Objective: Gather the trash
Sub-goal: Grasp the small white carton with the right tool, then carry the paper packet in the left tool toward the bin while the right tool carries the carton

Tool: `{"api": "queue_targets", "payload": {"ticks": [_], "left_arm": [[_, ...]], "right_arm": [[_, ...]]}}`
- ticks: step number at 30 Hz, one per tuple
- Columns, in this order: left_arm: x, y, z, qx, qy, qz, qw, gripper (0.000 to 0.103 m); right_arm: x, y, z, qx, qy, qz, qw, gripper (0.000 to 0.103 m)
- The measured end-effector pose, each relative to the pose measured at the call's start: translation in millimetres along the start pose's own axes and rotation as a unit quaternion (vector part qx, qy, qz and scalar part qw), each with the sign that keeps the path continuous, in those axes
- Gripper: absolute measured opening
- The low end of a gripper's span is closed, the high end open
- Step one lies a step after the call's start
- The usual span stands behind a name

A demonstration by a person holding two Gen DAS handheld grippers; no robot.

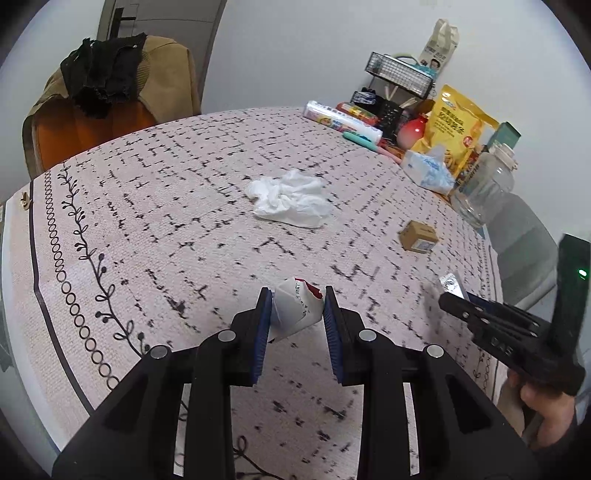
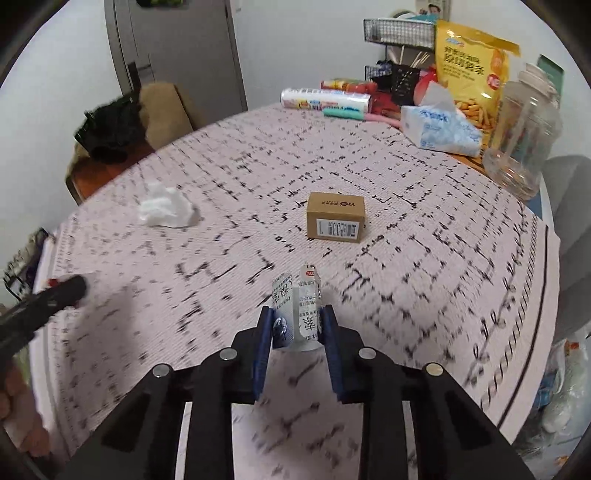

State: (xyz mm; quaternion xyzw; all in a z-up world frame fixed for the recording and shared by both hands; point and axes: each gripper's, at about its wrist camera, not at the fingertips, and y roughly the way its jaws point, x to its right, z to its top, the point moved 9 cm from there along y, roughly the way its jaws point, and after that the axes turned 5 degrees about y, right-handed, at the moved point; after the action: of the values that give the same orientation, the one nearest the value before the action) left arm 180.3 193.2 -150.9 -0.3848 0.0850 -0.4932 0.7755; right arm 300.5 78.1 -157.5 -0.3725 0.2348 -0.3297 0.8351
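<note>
- We are holding the left tongs [image 1: 297, 312] closed on a crumpled white wrapper [image 1: 295, 310] with red print, its sides pressed between the blue pads [image 1: 260, 332] just above the desk [image 1: 155, 229].
- We are holding the right tongs [image 2: 295, 323] closed on a silvery foil packet [image 2: 297, 306] with printed characters, standing upright between the pads [image 2: 264, 343] over the patterned cloth.
- In the left view the right tongs are showing at the right edge, with a hand [image 1: 546, 413] beneath them and the foil tip poking out in front.
- Beyond the foil packet a small brown cardboard box [image 2: 335, 217] is sitting on the desk, well apart from both tongs.
- A crumpled white tissue [image 1: 291, 197] is lying near the middle of the desk, farther out to the left of the box.
- At the far right edge a tissue pack [image 2: 436, 129], a clear jar [image 2: 524, 136], a yellow snack bag [image 2: 469, 70] and a wire basket [image 2: 399, 33] are crowding together.
- Behind the desk a chair [image 1: 110, 110] is carrying dark clothing.
</note>
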Motion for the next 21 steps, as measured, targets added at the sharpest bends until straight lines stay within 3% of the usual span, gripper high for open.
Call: {"api": "queue_targets", "payload": {"ticks": [10, 21], "left_arm": [[61, -8, -7, 0.003, 0.047, -0.035, 0.9983, 0.028], [142, -8, -21, -0.003, 0.115, -0.073, 0.9907, 0.028]], "right_arm": [[21, -69, -33, 0.055, 0.072, 0.020, 0.996, 0.027], [110, -122, -72, 0.098, 0.186, -0.014, 0.977, 0.026]]}}
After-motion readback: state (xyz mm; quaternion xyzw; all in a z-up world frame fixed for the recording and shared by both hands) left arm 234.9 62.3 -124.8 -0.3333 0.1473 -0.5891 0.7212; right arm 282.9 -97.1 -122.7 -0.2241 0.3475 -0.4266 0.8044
